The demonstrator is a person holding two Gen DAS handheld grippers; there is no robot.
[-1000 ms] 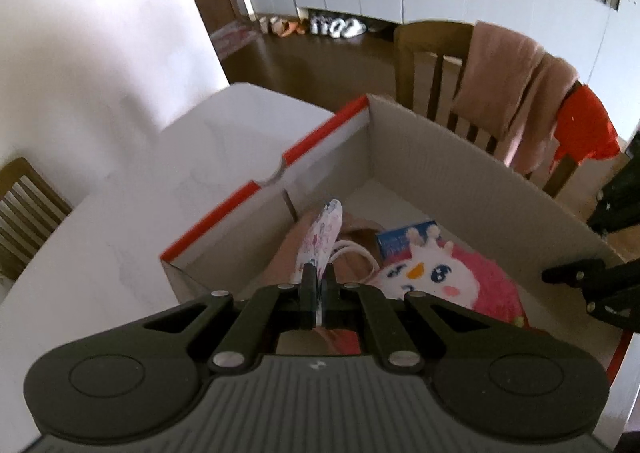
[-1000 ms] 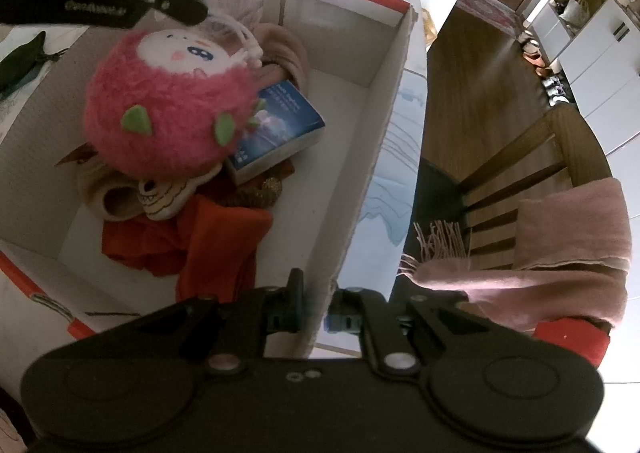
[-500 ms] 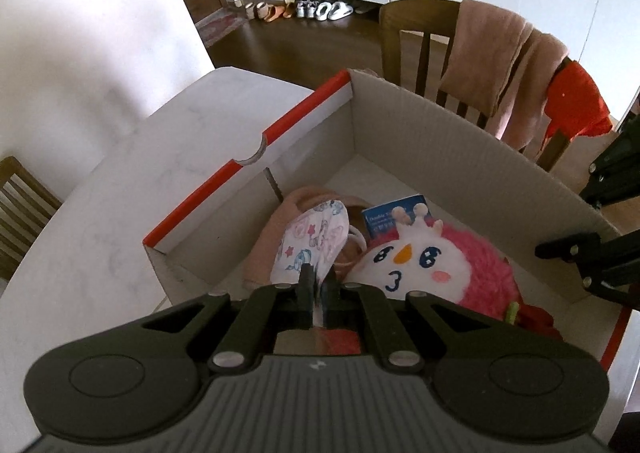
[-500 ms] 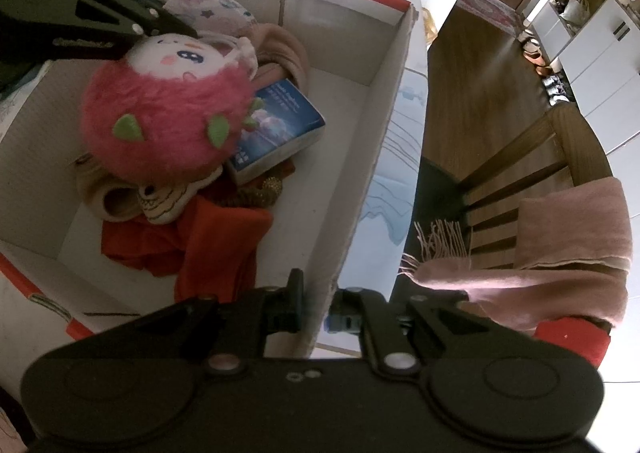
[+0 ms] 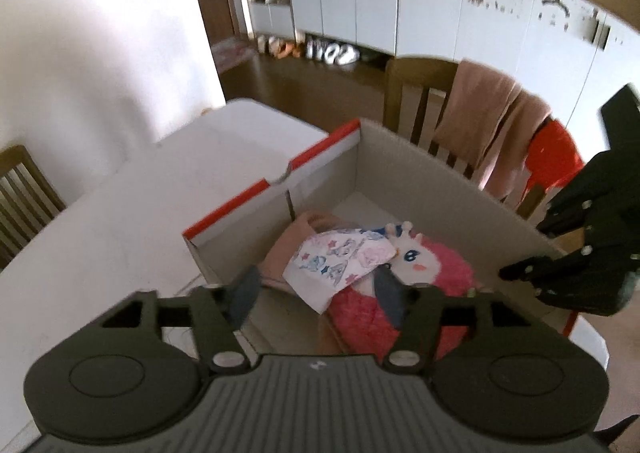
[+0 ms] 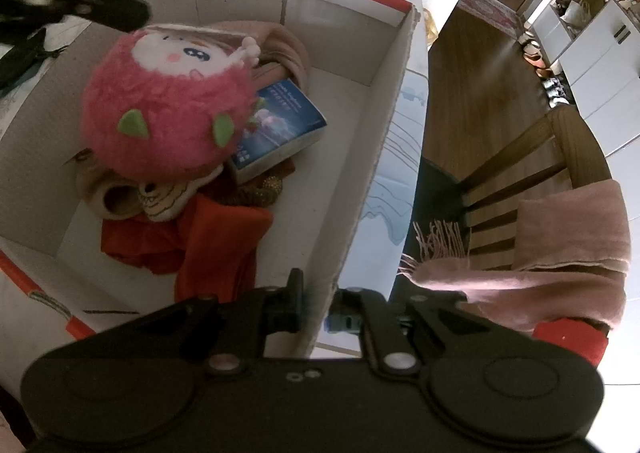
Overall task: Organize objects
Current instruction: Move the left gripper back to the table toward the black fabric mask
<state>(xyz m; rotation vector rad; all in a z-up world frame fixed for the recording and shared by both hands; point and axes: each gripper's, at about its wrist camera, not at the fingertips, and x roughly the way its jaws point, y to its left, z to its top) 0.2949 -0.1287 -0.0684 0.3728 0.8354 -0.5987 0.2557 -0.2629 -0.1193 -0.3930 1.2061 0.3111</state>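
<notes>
White tabletop [image 5: 132, 229], big cardboard box [image 5: 448, 181] on it. Already inside: patterned mask [image 5: 340, 259], pink plush toy [image 6: 168, 109], blue book [image 6: 280, 121], red cloth [image 6: 216, 241]. Left claw [image 5: 316, 289] opening, empty, above mask. Right claw [image 6: 316, 313] pinching box wall. Probably almost done.

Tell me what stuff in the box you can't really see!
- Blue book: the pink plush toy covers one corner in the right wrist view; its print is too small to read.
- Plush toy's face: partly under the patterned face mask, left wrist view.
- Red cloth: the right gripper's body hides its lower end.
- Cardboard box: its near end is cut off.
</notes>
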